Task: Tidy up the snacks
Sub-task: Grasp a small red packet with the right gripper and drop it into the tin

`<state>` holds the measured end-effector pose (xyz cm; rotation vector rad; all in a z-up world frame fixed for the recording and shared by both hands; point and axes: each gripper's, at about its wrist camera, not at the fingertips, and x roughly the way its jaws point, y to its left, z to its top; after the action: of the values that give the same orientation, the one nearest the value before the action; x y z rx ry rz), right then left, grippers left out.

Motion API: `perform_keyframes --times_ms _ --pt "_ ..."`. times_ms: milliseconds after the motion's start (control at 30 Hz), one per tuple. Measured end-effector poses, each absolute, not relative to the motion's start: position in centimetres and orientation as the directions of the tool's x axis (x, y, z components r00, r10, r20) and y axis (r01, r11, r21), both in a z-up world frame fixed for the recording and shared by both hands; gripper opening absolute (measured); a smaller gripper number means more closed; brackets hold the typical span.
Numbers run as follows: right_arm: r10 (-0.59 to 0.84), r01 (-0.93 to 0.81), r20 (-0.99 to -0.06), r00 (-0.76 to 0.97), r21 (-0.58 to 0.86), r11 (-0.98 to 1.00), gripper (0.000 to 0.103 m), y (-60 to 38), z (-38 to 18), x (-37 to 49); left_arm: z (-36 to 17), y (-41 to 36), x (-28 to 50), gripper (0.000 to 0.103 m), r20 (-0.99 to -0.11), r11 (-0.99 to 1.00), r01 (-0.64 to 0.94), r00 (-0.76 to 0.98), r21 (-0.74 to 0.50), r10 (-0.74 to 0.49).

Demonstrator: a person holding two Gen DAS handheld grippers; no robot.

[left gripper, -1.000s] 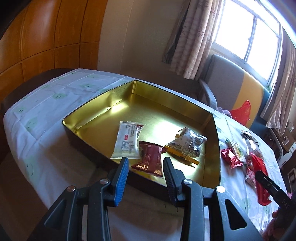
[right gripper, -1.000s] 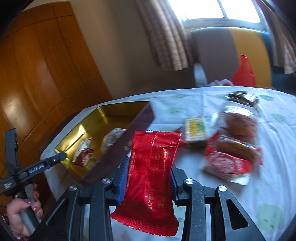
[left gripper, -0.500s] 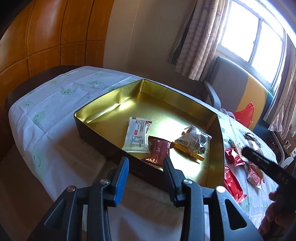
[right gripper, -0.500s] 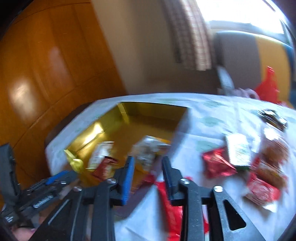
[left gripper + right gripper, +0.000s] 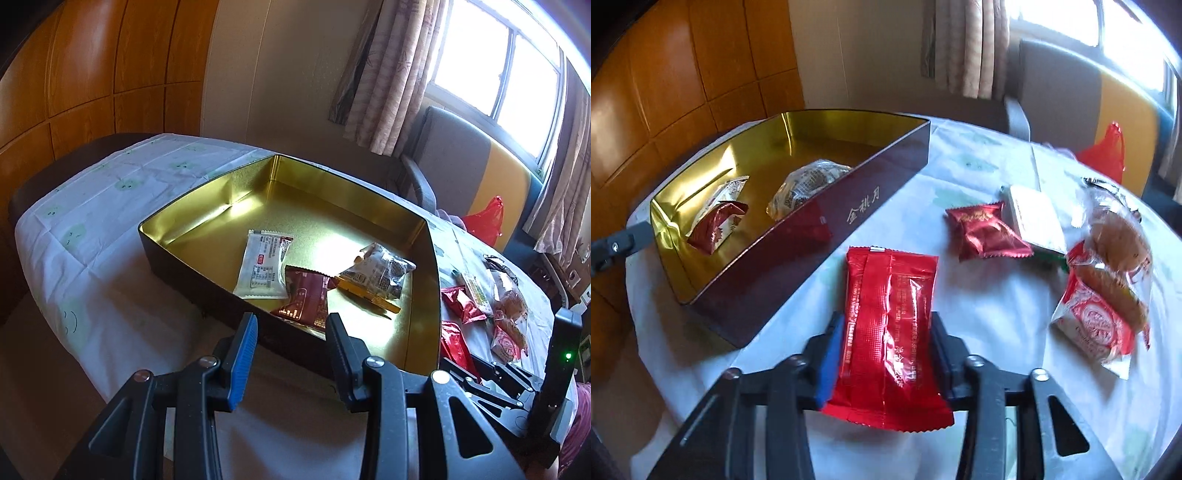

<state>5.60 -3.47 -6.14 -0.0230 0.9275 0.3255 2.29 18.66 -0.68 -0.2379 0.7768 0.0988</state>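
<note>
The right gripper (image 5: 886,347) clamped a red packet (image 5: 888,325), its lower edge hiding the fingertips, at the tin's (image 5: 871,206) five o'clock; the left gripper (image 5: 291,332) gaped empty

This looks like a room in a home. Ahead of the left claw stands a table with a white tablecloth (image 5: 92,236) printed with pale green faces. Beyond it, to the right, an armchair (image 5: 461,162) in grey and yellow stands under a window (image 5: 498,74) with patterned curtains (image 5: 380,74). To the left, the wall has orange wooden panels (image 5: 92,66).
</note>
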Motion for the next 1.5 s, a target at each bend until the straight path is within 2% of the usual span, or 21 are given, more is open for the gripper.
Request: perform_keyframes --times_ms 200,400,533,700,900,1200,1367,1500 --pt "0.314 -0.218 -0.722 0.617 0.227 0.949 0.038 -5.9 -3.6 4.7 -0.5 19.0 2.2 0.039 -0.699 0.964 -0.189 0.716 -0.187 0.005" --pt "0.452 -0.309 -0.639 0.622 0.330 0.892 0.039 -3.5 0.6 5.7 -0.6 19.2 2.3 0.039 -0.705 0.963 -0.207 0.709 -0.171 0.027" --pt "0.540 -0.367 -0.641 0.545 0.396 0.842 0.039 -0.2 0.6 7.3 -0.6 19.6 2.3 0.039 -0.715 0.960 -0.230 0.697 -0.157 0.050" --pt "0.575 -0.402 -0.675 0.463 0.418 0.815 0.039 3.4 -0.6 9.1 -0.5 20.2 2.2 0.039 -0.717 0.956 -0.249 0.694 -0.155 0.064" --pt "0.533 -0.402 -0.719 0.446 0.370 0.837 0.045 5.7 -2.0 10.7 -0.6 20.4 2.1 0.039 -0.716 0.953 -0.257 0.695 -0.161 0.067" --pt "0.490 -0.386 -0.622 0.611 0.306 0.870 0.063 2.2 0.3 7.7 -0.6 19.7 2.0 0.039 -0.705 0.961 -0.215 0.708 -0.175 0.030" --pt "0.440 -0.342 -0.632 0.638 0.280 0.897 0.068 -1.0 0.3 6.4 -0.5 18.3 1.9 0.039 -0.696 0.968 -0.145 0.717 -0.207 -0.042" --pt "0.392 -0.286 -0.657 0.644 0.268 0.920 0.072 -3.8 -0.5 5.9 -0.3 16.5 1.7 0.039 -0.689 0.980 -0.101 0.723 -0.169 -0.044"
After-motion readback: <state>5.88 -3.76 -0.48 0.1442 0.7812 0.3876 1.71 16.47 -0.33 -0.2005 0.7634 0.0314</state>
